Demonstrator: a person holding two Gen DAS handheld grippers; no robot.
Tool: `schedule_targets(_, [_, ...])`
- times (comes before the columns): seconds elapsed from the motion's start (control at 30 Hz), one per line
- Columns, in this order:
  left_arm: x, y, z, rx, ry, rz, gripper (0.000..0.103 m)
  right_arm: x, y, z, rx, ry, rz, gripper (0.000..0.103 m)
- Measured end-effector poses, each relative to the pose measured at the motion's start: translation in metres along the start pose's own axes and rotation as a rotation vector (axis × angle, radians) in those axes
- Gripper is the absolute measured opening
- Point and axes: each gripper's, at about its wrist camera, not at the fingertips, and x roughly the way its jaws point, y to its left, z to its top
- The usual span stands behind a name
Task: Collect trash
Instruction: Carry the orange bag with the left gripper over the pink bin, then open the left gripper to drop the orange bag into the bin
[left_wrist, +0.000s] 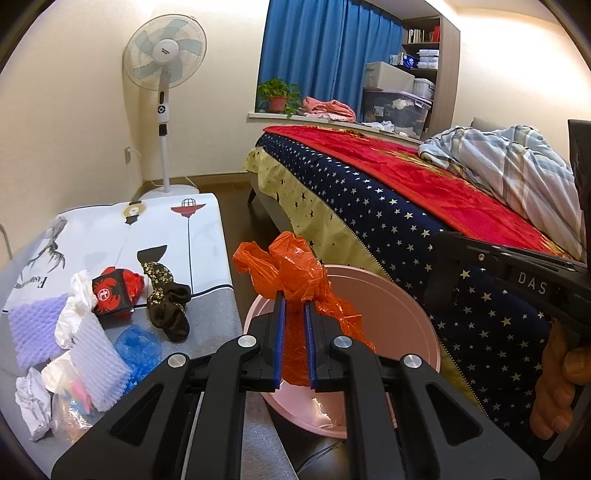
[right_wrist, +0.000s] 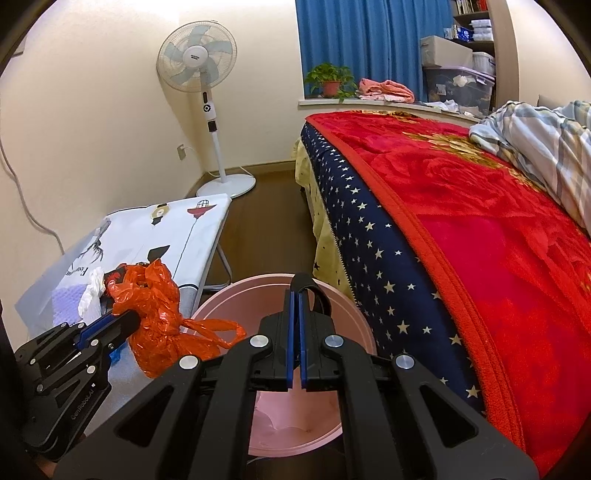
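Left tongs are clamped on the crumpled orange plastic bag, hanging right over the near-left rim of the round pink plastic bin. Right tongs are squeezed together, empty, over the bin too.

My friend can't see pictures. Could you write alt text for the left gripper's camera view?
A left gripper pinches a crumpled orange plastic bag over a pink bin beside a bed. To the left, a small table holds foam netting, tissues, a red box and dark socks.
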Motion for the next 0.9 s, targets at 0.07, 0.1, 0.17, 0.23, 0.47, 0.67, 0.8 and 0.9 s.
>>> schedule_targets(0.07, [0.0,-0.001,0.0,0.002,-0.001,-0.003,0.01,0.0,0.001,0.0,-0.002,0.0,0.001,0.002])
schedule_targets(0.1, [0.0,-0.001,0.0,0.002,-0.001,-0.003,0.01,0.0,0.001,0.0,-0.004,0.0,0.001,0.002])
schedule_targets(0.17, [0.0,-0.001,0.001,0.002,-0.001,-0.004,0.01,0.001,0.001,-0.001,-0.006,0.002,0.001,0.002])
schedule_targets(0.23, [0.0,-0.002,0.0,0.002,-0.001,-0.004,0.01,0.001,0.001,-0.001,-0.005,0.001,0.001,0.002])
schedule_targets(0.47, [-0.003,-0.003,0.001,0.0,-0.008,-0.044,0.049,0.003,0.001,-0.001,0.011,-0.006,-0.018,0.028])
schedule_targets(0.67, [-0.031,0.013,0.001,-0.014,-0.044,0.005,0.048,-0.005,0.012,-0.002,-0.016,-0.037,-0.001,0.035])
schedule_targets(0.8, [-0.057,0.038,-0.004,-0.039,-0.065,0.078,0.039,-0.012,0.035,-0.004,-0.044,-0.056,0.064,0.035])
schedule_targets(0.9, [-0.077,0.065,-0.014,-0.064,-0.074,0.149,0.032,-0.013,0.064,-0.009,-0.056,-0.07,0.142,0.035])
